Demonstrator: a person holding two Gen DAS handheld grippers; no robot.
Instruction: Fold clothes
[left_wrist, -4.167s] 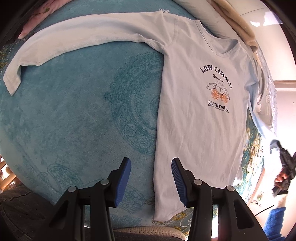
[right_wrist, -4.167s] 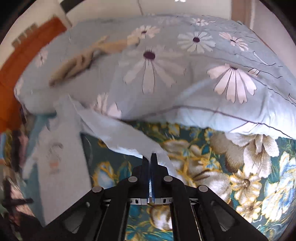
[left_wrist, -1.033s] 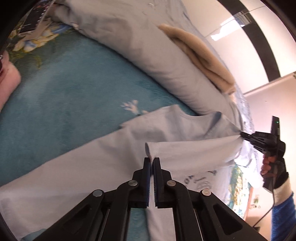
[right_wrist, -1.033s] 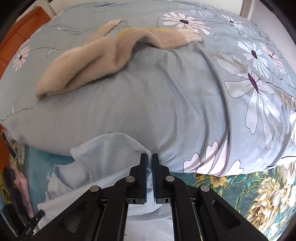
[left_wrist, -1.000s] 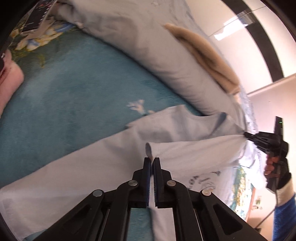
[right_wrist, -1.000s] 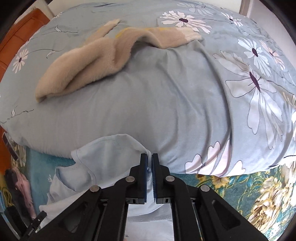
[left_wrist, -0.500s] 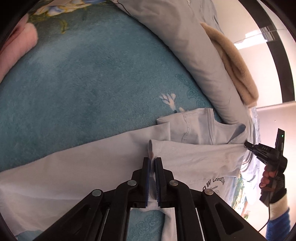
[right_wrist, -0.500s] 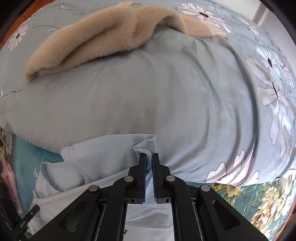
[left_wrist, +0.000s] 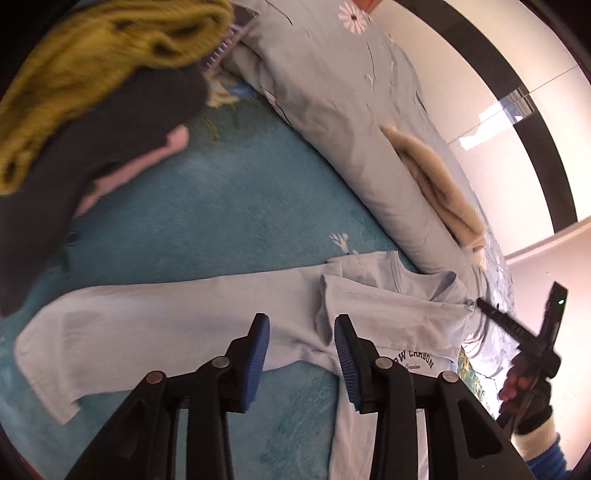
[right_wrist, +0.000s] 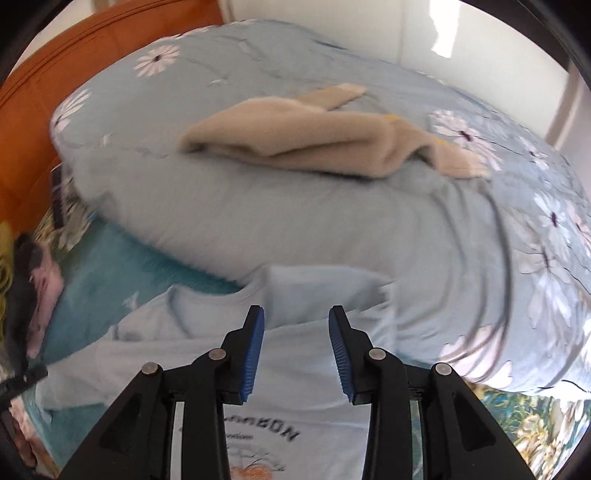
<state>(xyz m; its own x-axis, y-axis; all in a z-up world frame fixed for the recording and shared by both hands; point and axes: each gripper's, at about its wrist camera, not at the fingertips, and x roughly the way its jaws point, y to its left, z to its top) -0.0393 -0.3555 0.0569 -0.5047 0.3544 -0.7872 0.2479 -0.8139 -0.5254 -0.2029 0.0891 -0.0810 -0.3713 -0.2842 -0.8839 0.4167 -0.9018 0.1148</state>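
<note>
Half a second ago both grippers were clenched on the pale blue shirt (left_wrist: 207, 317); now both are released. The left gripper (left_wrist: 301, 347) has its blue pads spread wide, and the folded-in sleeve cuff it held lies loose just beyond the gap between them, its edge curling up a little. The right gripper (right_wrist: 295, 341) is likewise open over the shirt's chest, with the fabric it pinched dropped flat near the collar. In the left view the right gripper's black tip appears at far right, close to the shirt's shoulder corner, with the person's hand (left_wrist: 524, 384) on its handle.

The shirt lies on the teal blanket (left_wrist: 221, 206). One long sleeve stretches away to the left, its cuff end near the left edge of the view; the other sleeve is folded across the top of the chest, above the printed lettering. The collar edge lies against the foot of the light blue floral duvet (right_wrist: 332, 229), which rises just beyond and closes off the far side.

Open blanket lies left of and beyond the stretched sleeve. Further left sits a pile of clothes (left_wrist: 92, 122), dark, pink and yellow-green. A folded beige blanket (right_wrist: 314, 140) rests on top of the duvet.
</note>
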